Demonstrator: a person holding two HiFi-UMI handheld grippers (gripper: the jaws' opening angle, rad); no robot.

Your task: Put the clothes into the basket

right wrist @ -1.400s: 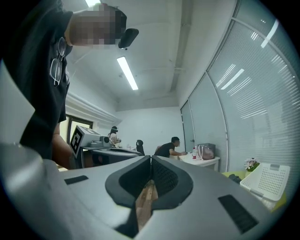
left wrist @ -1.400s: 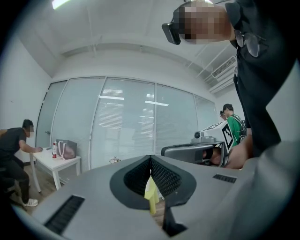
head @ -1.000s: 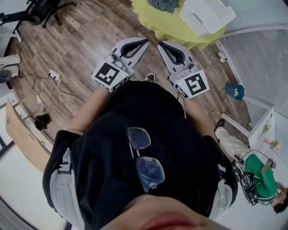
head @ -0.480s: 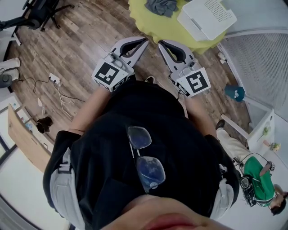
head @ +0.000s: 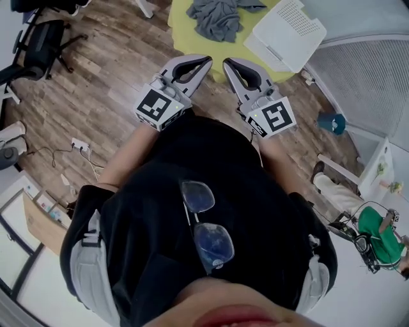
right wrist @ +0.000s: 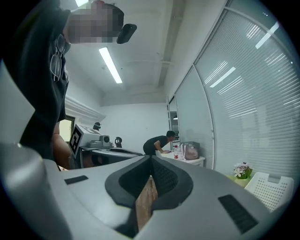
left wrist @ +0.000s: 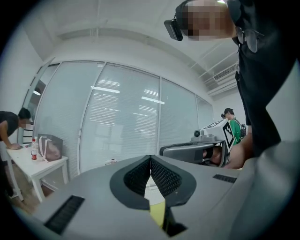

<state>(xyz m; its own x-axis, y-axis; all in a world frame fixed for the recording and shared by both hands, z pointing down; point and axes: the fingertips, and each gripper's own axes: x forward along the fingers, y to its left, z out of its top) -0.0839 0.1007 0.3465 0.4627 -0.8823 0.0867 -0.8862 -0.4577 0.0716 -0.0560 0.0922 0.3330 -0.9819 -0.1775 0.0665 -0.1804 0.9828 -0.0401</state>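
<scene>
In the head view a heap of grey clothes (head: 217, 18) lies on a round yellow-green table (head: 186, 39) at the top of the picture. A white perforated basket (head: 285, 33) stands on the same table, right of the clothes. My left gripper (head: 207, 60) and right gripper (head: 227, 62) are held side by side in front of the person's chest, short of the table's near edge. Each has its jaws closed tip to tip with nothing between them. In the left gripper view the left gripper (left wrist: 150, 160) points level at a glass wall. The right gripper (right wrist: 150, 160) does the same, and the basket (right wrist: 273, 187) shows at that view's lower right.
Wooden floor lies all round. A black office chair (head: 39, 45) stands at upper left, a power strip with cables (head: 79, 144) lower left, a teal object (head: 333, 123) at right. A person in green (head: 378, 231) is at far right. Another person bends over a white table (right wrist: 186, 160).
The yellow-green table, clothes and basket have slid down the head view, nearer to both grippers. The grippers keep the same shut pose side by side.
</scene>
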